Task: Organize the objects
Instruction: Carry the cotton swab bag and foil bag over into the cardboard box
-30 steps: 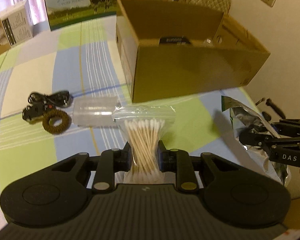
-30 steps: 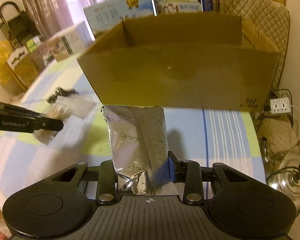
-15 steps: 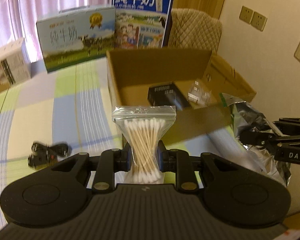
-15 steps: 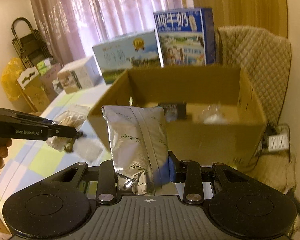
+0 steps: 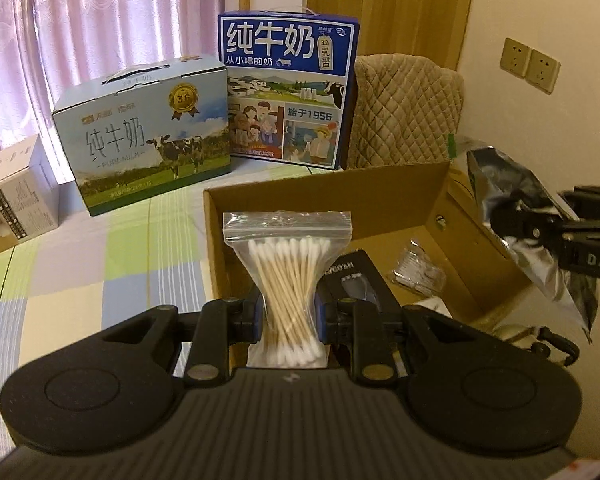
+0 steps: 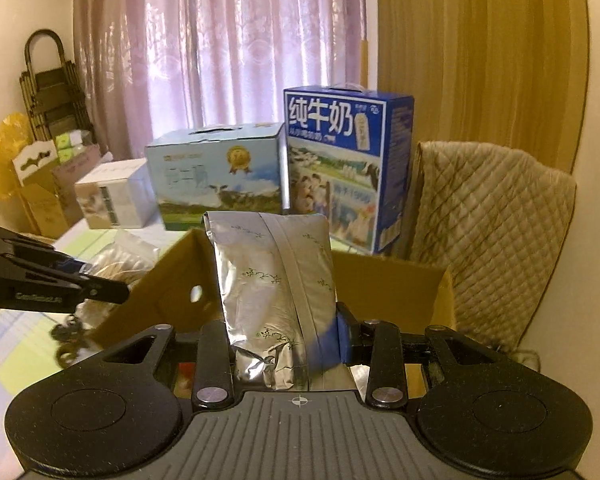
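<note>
My left gripper is shut on a clear zip bag of cotton swabs, held upright over the near left part of an open cardboard box. Inside the box lie a black packet and a small clear packet. My right gripper is shut on a silver foil pouch, raised above the same box. From the left wrist view the foil pouch hangs over the box's right wall. The left gripper with the swab bag shows at the left of the right wrist view.
Two milk cartons and a white box stand at the back of the checked tablecloth. A quilted chair back is behind the box. Black cables lie on the cloth left of the box.
Both grippers have risen from table height and moved forward over the cardboard box, each still holding its item. The box's inside has come into view.
</note>
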The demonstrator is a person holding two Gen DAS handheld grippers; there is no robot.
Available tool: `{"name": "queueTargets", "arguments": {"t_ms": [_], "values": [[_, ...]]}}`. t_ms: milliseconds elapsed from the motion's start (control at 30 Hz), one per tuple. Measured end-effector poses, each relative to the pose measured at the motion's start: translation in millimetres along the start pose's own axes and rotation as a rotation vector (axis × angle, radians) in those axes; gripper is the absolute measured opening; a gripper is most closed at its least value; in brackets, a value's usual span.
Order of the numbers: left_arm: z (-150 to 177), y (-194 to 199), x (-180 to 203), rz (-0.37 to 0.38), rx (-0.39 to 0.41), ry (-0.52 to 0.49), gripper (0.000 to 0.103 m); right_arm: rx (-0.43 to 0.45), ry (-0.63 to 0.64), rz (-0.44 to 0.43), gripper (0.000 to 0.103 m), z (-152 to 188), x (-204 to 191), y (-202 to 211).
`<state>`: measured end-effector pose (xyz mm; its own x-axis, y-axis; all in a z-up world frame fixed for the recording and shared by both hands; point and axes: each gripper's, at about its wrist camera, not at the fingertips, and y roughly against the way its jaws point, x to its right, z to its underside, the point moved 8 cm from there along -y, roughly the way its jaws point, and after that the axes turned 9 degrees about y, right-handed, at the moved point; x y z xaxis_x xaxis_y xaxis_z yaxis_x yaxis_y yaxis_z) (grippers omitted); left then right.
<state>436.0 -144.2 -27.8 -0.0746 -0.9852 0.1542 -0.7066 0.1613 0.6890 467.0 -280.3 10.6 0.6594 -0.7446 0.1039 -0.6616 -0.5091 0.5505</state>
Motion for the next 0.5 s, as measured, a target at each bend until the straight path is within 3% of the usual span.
{"name": "queueTargets", "arguments": {"t_ms": [500], "values": [[-24, -52, 9, -0.031, -0.049, 0.002, 0.02, -0.111, 0.042, 0.038, 0.032, 18, 45, -74]]}}
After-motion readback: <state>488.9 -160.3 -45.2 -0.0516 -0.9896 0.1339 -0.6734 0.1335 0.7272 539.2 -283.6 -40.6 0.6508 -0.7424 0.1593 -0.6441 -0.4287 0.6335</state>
